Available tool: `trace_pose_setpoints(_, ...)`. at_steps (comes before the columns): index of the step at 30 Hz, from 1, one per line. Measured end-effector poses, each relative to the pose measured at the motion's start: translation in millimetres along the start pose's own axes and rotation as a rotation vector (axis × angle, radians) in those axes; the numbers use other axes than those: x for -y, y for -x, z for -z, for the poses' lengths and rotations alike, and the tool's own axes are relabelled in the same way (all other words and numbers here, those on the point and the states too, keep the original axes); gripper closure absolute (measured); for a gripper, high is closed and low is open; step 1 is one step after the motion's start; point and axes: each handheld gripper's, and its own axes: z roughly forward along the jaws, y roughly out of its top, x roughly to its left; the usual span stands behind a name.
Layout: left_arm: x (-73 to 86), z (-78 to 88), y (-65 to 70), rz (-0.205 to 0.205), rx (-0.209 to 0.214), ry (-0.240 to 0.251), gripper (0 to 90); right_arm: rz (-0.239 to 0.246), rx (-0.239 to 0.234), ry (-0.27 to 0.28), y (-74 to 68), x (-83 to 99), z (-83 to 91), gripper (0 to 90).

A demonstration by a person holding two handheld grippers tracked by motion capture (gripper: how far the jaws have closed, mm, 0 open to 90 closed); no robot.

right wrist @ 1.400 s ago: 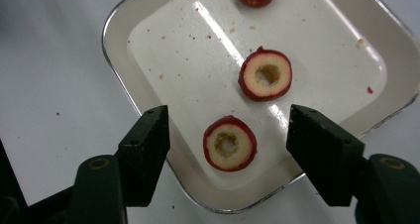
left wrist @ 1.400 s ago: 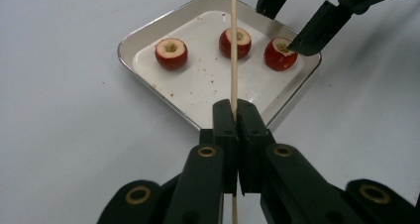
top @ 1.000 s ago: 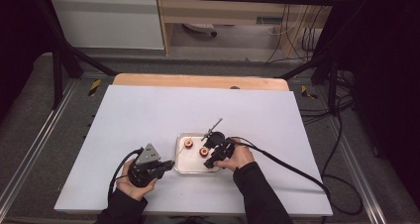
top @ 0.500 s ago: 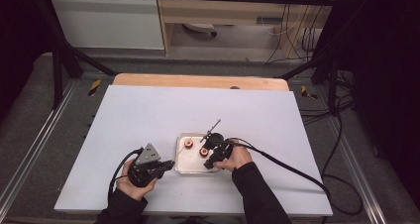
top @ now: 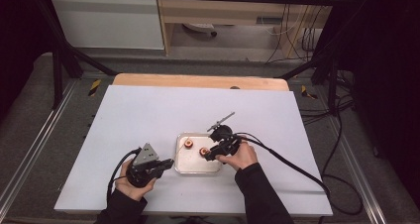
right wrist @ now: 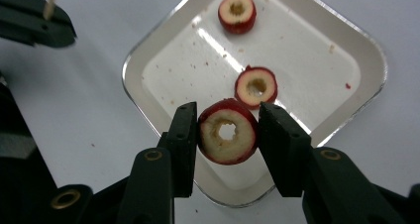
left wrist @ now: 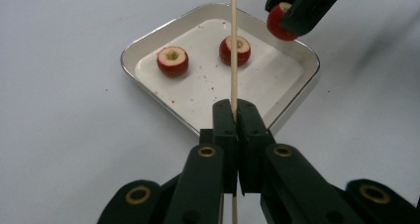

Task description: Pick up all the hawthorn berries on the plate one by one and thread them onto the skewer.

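Observation:
My left gripper is shut on a thin wooden skewer that points over a square white tray. My right gripper is shut on a cored red fruit piece and holds it just above the tray's near corner. Its jaws have just been closing, with that piece between them. In the left gripper view the held piece hangs at the top right. Two more cored pieces lie on the tray.
The tray sits on a white tabletop, with a wooden edge at the far side. A black cable trails right from the right gripper. Red crumbs speckle the tray floor.
The right gripper has risen a little over the tray with the fruit piece in it. The left hand and its skewer have stayed in place.

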Motion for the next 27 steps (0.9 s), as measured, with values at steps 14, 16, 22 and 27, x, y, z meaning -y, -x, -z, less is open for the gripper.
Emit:
trace_pose_setpoints(14, 0.9, 1.8, 1.6, 0.041, -0.017, 0.037, 88.4, -0.204, -0.107, 0.426, 12.1, 20.0, 26.8, 60.7)
trace_pose_setpoints(16, 0.9, 1.6, 2.0, 0.042, -0.017, 0.039, 88.4, -0.234, -0.122, 0.485, 12.5, 22.8, 27.3, 60.7)
trace_pose_setpoints(22, 0.6, 2.8, 3.9, 0.052, -0.024, 0.048, 88.4, -0.302, -0.177, 0.642, 11.1, 28.0, 21.0, 60.8)
trace_pose_setpoints(27, 0.2, 4.3, 5.5, 0.062, -0.03, 0.06, 88.4, -0.348, -0.2, 0.748, 7.2, 28.5, 14.6, 60.8)
